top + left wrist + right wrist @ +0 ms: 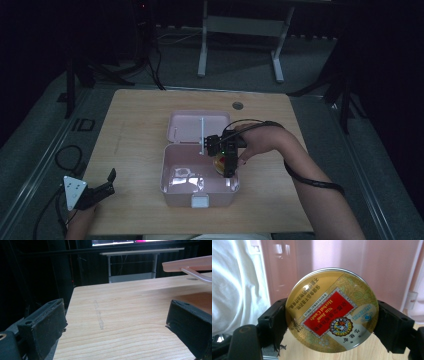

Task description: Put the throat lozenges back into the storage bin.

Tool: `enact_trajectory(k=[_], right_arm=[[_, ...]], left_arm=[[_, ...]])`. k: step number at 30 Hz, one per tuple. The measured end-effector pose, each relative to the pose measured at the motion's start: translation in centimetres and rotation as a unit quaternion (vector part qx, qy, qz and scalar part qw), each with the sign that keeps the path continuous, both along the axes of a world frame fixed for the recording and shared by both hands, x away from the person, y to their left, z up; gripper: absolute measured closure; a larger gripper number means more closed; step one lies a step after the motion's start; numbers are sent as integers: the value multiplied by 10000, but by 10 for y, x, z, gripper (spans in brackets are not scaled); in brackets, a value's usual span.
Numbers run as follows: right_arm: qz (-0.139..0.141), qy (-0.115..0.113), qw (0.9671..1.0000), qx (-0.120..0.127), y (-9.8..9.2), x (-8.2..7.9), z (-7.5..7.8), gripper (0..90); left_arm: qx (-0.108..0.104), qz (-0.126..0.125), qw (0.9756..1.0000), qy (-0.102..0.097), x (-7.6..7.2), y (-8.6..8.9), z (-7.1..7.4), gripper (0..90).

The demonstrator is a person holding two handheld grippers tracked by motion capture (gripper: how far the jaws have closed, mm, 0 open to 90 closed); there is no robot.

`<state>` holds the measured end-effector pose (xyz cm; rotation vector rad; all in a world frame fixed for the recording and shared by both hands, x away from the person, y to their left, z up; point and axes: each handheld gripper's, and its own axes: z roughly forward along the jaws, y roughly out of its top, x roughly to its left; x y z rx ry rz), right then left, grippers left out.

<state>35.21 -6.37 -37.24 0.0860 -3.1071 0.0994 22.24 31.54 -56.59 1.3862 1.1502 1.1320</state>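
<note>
Right gripper (pixel 229 167) | round gold candy tin (pixel 332 310) clamped between jaws, over pink plastic box (pixel 172 184) | left gripper (pixel 102 186) spread, idle.

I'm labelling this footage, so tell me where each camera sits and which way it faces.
High view: above the person's side, looking forward and down on the table; both forearms enter from below.
Left gripper view: rides the left tongs, looking low across bare tabletop; jaws wide apart.
Right gripper view: rides the right tongs, jaws clamping a round candy tin.
Shared: the pink box shows in all three.
</note>
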Motion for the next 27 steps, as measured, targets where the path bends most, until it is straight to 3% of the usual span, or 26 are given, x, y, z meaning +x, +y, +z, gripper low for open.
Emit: enact_trajectory(k=[9,27], right_arm=[[83,106,9999,-12,3,-2,-14,201],[291,399,9988,73,6,-1,-67,200]], left_arm=[[-4,0,10000,7,0,0,0,32],[-4,-11,10000,8,0,0,0,32]])
